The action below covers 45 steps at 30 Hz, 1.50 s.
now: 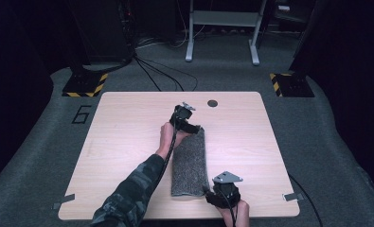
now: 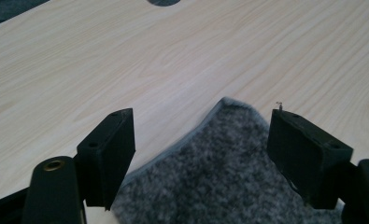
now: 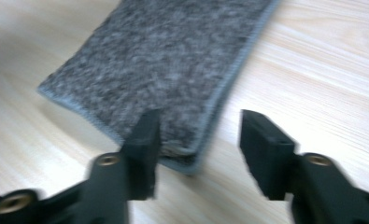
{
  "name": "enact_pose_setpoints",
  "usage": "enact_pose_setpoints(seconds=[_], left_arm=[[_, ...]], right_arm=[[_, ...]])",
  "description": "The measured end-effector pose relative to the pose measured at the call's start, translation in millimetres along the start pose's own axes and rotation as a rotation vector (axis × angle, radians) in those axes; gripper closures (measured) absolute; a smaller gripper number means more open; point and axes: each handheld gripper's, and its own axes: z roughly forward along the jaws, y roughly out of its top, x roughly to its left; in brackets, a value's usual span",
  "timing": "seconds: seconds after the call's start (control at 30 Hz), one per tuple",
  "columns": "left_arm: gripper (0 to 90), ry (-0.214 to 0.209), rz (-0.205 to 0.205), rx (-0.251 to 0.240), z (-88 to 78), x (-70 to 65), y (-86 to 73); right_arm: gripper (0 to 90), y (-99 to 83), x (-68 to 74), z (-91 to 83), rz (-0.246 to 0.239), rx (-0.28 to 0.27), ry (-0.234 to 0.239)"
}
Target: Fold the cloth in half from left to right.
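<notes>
Both jaws stand spread, off the folded grey towel (image 1: 190, 163): left hand-held gripper (image 2: 201, 154) at its far corner, right hand-held gripper (image 3: 198, 154) at the near one. Lift both straight up so the fold stays flat on the counter (image 1: 128, 142).

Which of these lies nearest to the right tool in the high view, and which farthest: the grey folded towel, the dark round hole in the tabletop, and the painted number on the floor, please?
From the right tool, at the table's near edge:
1. Grey folded towel, just beside it, running away up the table.
2. Dark round hole, at the table's far edge.
3. Painted number, on the floor beyond the table's far left corner.
</notes>
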Motion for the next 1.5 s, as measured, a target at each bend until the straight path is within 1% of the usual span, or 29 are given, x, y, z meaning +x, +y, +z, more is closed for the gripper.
enact_pose_setpoints(seconds=[0.07,0.17,0.2,0.23,0.3,0.37,0.43,0.47,0.5,0.57,0.6,0.63,0.67,0.73,0.77,0.8,0.93,0.97,1.0,1.03,1.07,1.13,1.17,1.2,1.27,1.3,1.33,1.43,1.5], left_arm=[[21.8,0.016,-0.005,0.012,-2.0,6.7,-6.1],[21.2,0.051,-0.024,0.036,-2.0,17.2,-18.1],[21.0,0.055,-0.025,0.055,-1.9,22.0,-22.5],[20.8,0.071,-0.029,0.066,-1.0,26.0,-27.1],[19.7,0.087,-0.051,0.084,2.3,34.2,-37.2],[18.9,0.103,-0.077,0.094,6.6,40.4,-45.3],[19.1,0.111,-0.08,0.111,10.7,44.1,-49.8],[19.1,0.124,-0.077,0.115,12.7,44.3,-51.5],[19.3,0.132,-0.076,0.118,14.4,44.3,-52.5],[19.4,0.149,-0.072,0.129,17.9,44.7,-53.8],[19.5,0.15,-0.069,0.134,19.5,44.7,-54.0],[19.5,0.16,-0.066,0.13,21.0,44.1,-54.2],[19.6,0.158,-0.057,0.138,22.2,44.0,-54.1],[19.6,0.162,-0.053,0.136,23.1,43.4,-53.9],[19.6,0.161,-0.049,0.138,23.2,43.3,-53.7],[19.6,0.163,-0.046,0.136,23.5,43.4,-53.7],[18.6,0.163,-0.045,0.128,25.0,45.8,-53.7],[18.3,0.162,-0.047,0.129,25.3,46.1,-53.8],[18.0,0.163,-0.051,0.13,25.5,46.7,-53.4],[17.6,0.162,-0.051,0.127,26.2,48.0,-53.2],[17.2,0.163,-0.055,0.131,26.3,49.1,-52.8],[16.5,0.169,-0.053,0.141,26.1,51.7,-51.9],[16.1,0.179,-0.058,0.137,25.8,52.2,-52.2],[15.5,0.183,-0.06,0.139,24.2,53.0,-52.6],[15.2,0.171,-0.074,0.137,18.5,53.8,-54.8],[15.2,0.161,-0.074,0.138,14.8,53.0,-56.8],[14.8,0.151,-0.073,0.138,10.2,51.8,-59.3],[14.6,0.117,-0.064,0.131,-6.2,45.3,-71.0],[14.5,0.092,-0.054,0.122,-18.8,37.4,-81.7]], right_arm=[[39.4,0.1,-7.3,-2.2,0.009,-0.018,0.0],[31.3,4.5,-10.9,-1.5,0.027,-0.04,0.004],[29.7,5.9,-11.8,0.1,0.02,-0.044,0.014],[27.9,7.9,-11.7,2.1,0.021,-0.039,0.02],[26.2,10.4,-13.4,6.8,0.007,-0.036,0.04],[25.2,11.0,-15.3,12.3,-0.015,-0.019,0.041],[25.5,9.6,-15.9,17.5,-0.033,0.012,0.026],[25.9,8.6,-15.0,19.3,-0.024,0.023,0.021],[26.2,6.9,-15.5,20.7,-0.039,0.037,0.005],[27.2,2.9,-15.5,22.1,-0.049,0.044,-0.019],[27.5,0.6,-15.9,21.9,-0.05,0.042,-0.032],[27.4,-1.1,-16.0,21.6,-0.041,0.052,-0.042],[27.3,-2.9,-17.9,21.8,-0.05,0.051,-0.04],[27.3,-6.4,-19.7,22.0,-0.058,0.054,-0.046],[27.4,-8.0,-19.4,21.9,-0.048,0.064,-0.044],[27.4,-9.3,-20.4,22.1,-0.057,0.058,-0.045],[27.9,-12.4,-19.2,22.0,-0.049,0.057,-0.041],[27.9,-12.7,-20.2,22.4,-0.062,0.05,-0.044],[27.4,-13.2,-19.6,22.6,-0.047,0.052,-0.04],[27.0,-13.5,-20.6,23.6,-0.052,0.045,-0.038],[26.1,-13.1,-21.6,24.1,-0.043,0.051,-0.033],[25.4,-11.7,-22.8,26.2,-0.041,0.05,-0.033],[25.2,-10.2,-23.1,27.7,-0.045,0.048,-0.035],[24.8,-8.7,-23.3,29.3,-0.045,0.049,-0.03],[24.5,-6.2,-24.3,32.0,-0.05,0.046,-0.03],[24.5,-5.2,-24.6,32.8,-0.052,0.05,-0.033],[24.4,-4.5,-23.6,33.3,-0.038,0.053,-0.032],[24.3,-3.2,-24.1,35.2,-0.043,0.046,-0.03],[24.2,-3.0,-24.0,35.7,-0.041,0.045,-0.032]])
